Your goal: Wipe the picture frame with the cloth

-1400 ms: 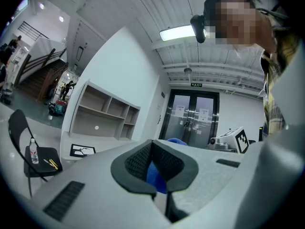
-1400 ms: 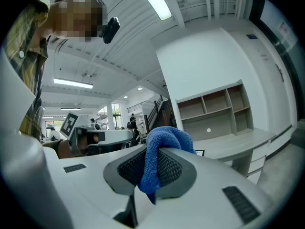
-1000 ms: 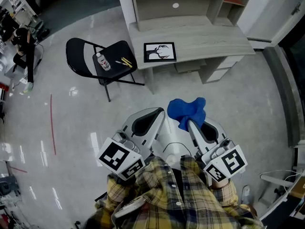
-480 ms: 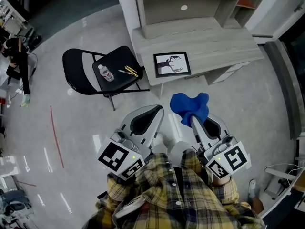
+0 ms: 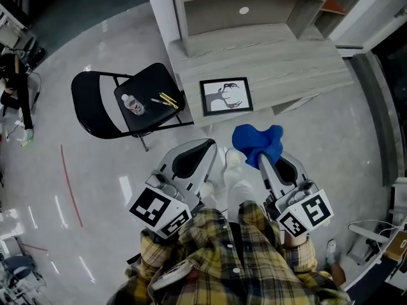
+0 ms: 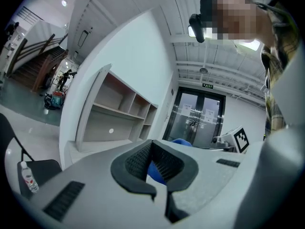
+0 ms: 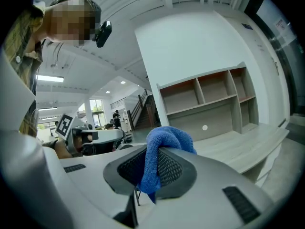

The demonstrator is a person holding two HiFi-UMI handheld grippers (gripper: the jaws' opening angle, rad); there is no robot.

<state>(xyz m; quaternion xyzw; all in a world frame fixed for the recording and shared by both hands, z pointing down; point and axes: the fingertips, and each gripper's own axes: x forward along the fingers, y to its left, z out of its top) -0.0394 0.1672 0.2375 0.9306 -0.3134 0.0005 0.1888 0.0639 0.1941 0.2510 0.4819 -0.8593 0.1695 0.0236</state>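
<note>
The picture frame (image 5: pixel 226 95), black-edged with a black-and-white drawing, lies flat near the front edge of the pale wooden desk (image 5: pixel 286 59). My right gripper (image 5: pixel 260 159) is shut on a bunched blue cloth (image 5: pixel 257 141), held in the air short of the desk. In the right gripper view the cloth (image 7: pixel 164 141) drapes over the closed jaws of the right gripper (image 7: pixel 151 168). Beside it on the left, my left gripper (image 5: pixel 206 147) is shut with nothing in it. In the left gripper view the left gripper (image 6: pixel 153 149) has its pads together, and the blue cloth (image 6: pixel 153 171) shows beyond them.
A black folding chair (image 5: pixel 95 107) stands left of the desk, bearing a small bottle (image 5: pixel 133 104) and yellow pens (image 5: pixel 168 98). An open shelf unit (image 5: pixel 254 5) rises at the back of the desk. Glossy grey floor (image 5: pixel 89 183) lies all around.
Both grippers and the head have moved forward toward the desk, so the frame and desk edge sit closer to the cloth. The grips are unchanged.
</note>
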